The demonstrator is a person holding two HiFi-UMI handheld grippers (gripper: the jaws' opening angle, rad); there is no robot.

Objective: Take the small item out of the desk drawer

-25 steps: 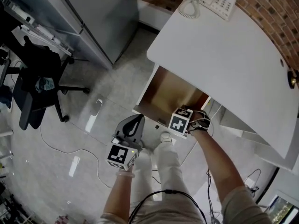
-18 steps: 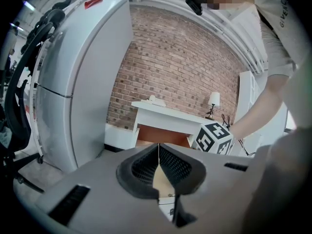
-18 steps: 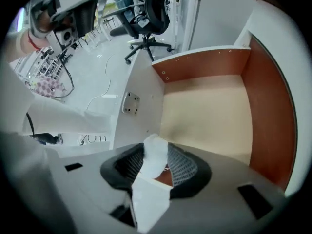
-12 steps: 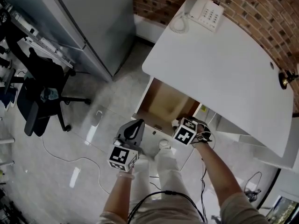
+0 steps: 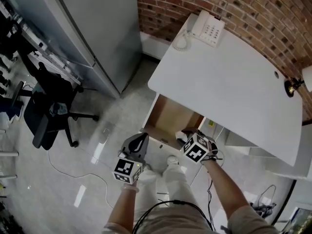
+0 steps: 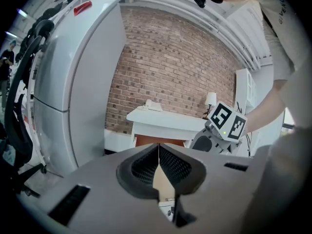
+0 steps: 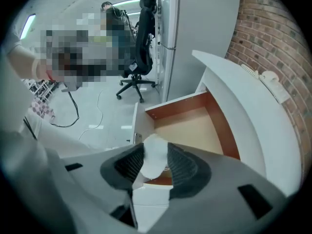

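Now my right gripper clasps the small white item between its 2 ribbed pads, just above the front edge of the open desk drawer. I should keep the squeeze steady and lift straight clear of the drawer front. My left gripper, jaws pressed together on nothing, hangs low, apart from the drawer, pointing toward the desk.

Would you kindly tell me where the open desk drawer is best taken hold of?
The drawer is probably best gripped on the top edge of its white front panel, from above on the person's side: that panel stands upright, thin and unobstructed.
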